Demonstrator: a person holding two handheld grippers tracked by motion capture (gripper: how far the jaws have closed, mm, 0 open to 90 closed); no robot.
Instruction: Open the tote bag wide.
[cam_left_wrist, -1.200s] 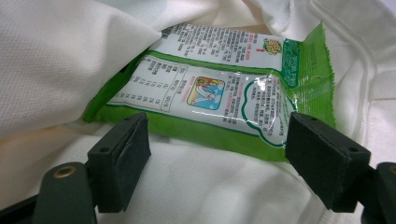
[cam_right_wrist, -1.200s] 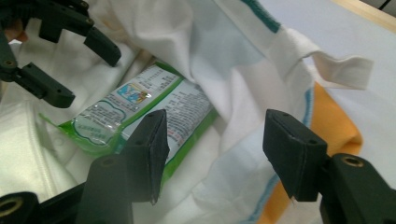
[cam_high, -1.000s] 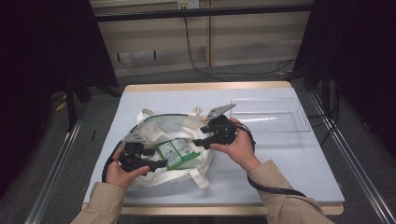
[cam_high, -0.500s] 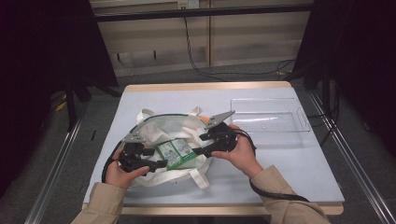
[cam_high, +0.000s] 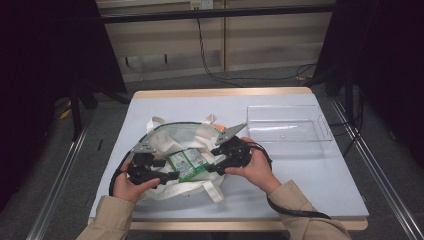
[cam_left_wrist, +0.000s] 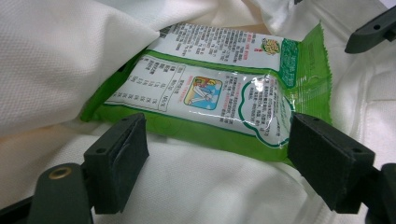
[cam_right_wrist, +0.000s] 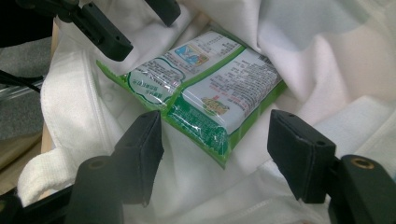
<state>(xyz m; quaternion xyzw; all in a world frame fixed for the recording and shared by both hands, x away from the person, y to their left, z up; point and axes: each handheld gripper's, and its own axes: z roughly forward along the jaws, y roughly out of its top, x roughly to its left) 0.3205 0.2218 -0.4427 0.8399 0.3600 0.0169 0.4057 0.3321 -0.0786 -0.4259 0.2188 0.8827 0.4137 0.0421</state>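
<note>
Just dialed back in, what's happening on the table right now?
A person holds a claw in each hand over a white cloth tote bag. A green-and-white plastic snack packet lies in the bag's mouth. The left claw and right claw both stand open around the packet's ends, neither gripping it. A clear plastic tray sits beside.

A lab: black curtains (cam_high: 45, 75) flank a lone table (cam_high: 310, 185).

White cloth tote bag (cam_high: 186, 137) folds crowd the green-and-white foil packet (cam_high: 188, 164) above; clear plastic tray (cam_high: 289, 129) blocks bench (cam_high: 310, 175) far-right.
</note>
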